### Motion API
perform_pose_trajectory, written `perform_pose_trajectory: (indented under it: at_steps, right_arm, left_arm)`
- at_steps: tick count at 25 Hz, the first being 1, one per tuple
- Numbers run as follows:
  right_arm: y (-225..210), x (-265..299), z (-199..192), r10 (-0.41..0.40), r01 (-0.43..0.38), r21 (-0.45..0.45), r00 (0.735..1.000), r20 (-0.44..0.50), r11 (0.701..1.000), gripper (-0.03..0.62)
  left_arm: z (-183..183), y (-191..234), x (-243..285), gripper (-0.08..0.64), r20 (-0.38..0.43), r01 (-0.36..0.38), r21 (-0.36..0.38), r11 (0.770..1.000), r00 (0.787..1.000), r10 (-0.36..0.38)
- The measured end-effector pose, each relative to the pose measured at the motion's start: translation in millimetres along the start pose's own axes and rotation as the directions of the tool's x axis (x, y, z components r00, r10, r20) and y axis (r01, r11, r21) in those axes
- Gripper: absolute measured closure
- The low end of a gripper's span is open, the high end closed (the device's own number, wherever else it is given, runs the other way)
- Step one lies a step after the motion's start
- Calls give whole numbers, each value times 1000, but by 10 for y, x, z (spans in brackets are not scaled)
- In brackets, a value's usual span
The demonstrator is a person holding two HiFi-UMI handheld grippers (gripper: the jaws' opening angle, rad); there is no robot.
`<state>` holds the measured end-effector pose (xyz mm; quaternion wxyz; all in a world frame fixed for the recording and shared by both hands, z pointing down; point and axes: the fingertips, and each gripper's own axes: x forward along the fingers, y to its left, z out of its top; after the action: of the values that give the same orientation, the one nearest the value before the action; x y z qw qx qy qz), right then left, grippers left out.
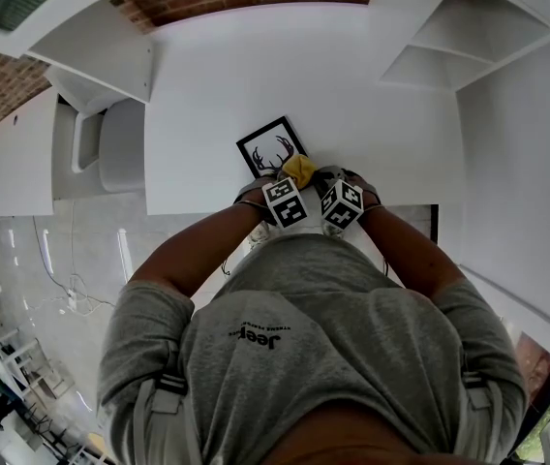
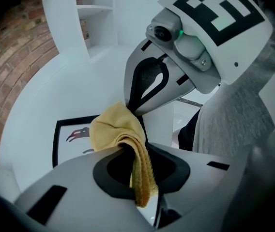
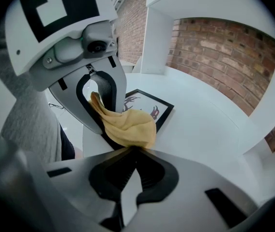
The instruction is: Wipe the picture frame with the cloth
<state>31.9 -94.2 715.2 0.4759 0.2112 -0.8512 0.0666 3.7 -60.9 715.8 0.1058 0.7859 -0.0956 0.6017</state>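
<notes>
**Cloth held between both tongs, the wiping not yet begun**

The left tongs (image 2: 133, 152) are clenched on the yellow cloth (image 2: 116, 127). One end of it passes between their jaws and hangs down on the near side. The right tongs (image 3: 130, 150) are also closed on the same cloth and pinch its bunched part at the very tip of their jaws. So the cloth is stretched as a short bridge between the two tongs, which face each other and stand close together.

The picture frame (image 1: 271, 148) lies flat on the white worktop (image 1: 352, 95), just beyond and below both tongs. It is a black frame with a drawing of antlers. In both gripper views the cloth hangs above the near corner of the frame. I cannot tell if it already touches the glass.

I judge that this is a preparing step: the cloth is being arranged or passed between the tongs, and no wiping is under way. For the next move, one of the tongs should probably let go. The other should then lower the loose part of the cloth onto the frame and press it flat enough to rub. The frame is not held by anything, so it may slide on the smooth worktop.
</notes>
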Motion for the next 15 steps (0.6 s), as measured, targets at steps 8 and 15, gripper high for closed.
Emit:
perform_pose_trajectory:
  at_steps: [8,15]
  right_arm:
    - [38,-14,-19,-8,8,16,1000,-8,1000,575]
    - [41,-25,-20,-5,5,26,1000,6,1000,576]
  left_arm:
    - [-54,199,-44,495,-23,-71,80,994,997,73]
    - [218,1166,-380,495,38,-212,-76,974,976,215]
